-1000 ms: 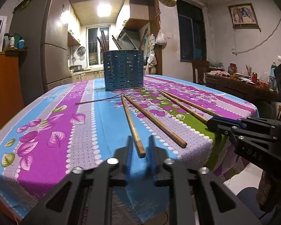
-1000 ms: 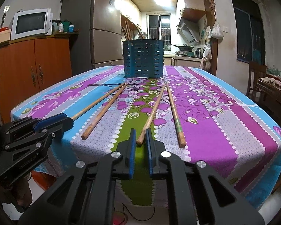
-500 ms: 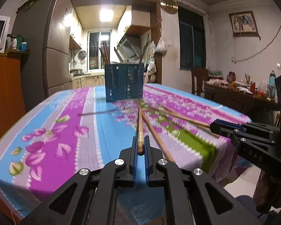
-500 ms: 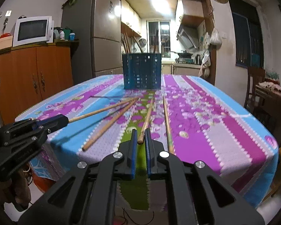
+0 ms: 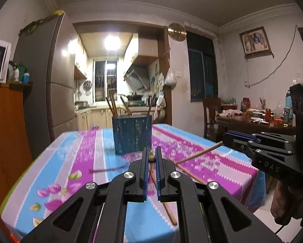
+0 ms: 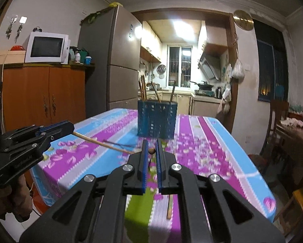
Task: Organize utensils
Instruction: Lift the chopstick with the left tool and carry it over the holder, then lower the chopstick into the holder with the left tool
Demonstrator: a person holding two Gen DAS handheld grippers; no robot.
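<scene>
Left claw (image 5: 150, 158) grips chopstick (image 5: 150, 158); right claw (image 6: 151, 150) likewise.

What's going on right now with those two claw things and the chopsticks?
Left gripper shut on one chopstick, right gripper shut on another chopstick. Both raised, facing the blue holder. Two chopsticks left on the table; path looks clear.
</scene>
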